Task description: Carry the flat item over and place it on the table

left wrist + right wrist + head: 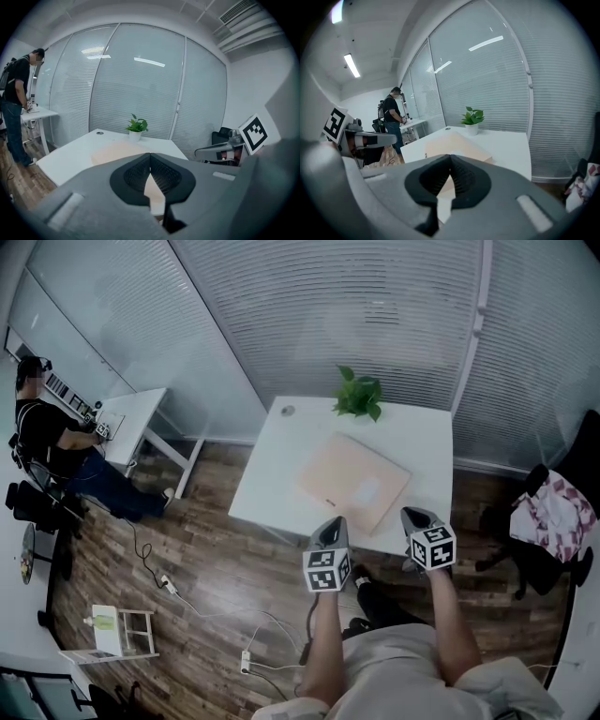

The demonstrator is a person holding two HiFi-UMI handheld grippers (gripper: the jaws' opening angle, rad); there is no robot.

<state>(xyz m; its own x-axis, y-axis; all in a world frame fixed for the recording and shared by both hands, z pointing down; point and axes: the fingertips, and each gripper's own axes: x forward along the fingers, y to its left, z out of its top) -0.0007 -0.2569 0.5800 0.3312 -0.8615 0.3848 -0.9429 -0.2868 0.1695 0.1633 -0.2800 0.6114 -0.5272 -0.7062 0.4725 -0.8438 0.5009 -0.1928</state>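
Note:
A flat beige board (352,479) lies on the white table (272,460), near its front right part. Just short of the table's front edge, my left gripper (333,523) is shut with nothing in it. To its right my right gripper (418,515) hangs shut and empty too, at about the same height. In the left gripper view the pads meet at my left gripper (150,155) and the board (115,152) lies beyond them. The right gripper view shows my right gripper (450,158) shut, with the board (457,143) ahead on the table.
A small potted plant (358,395) stands at the table's far edge. A dark chair draped with patterned cloth (553,507) is at the right. A person (56,451) sits at another desk far left. Cables and a power strip (169,585) lie on the wooden floor.

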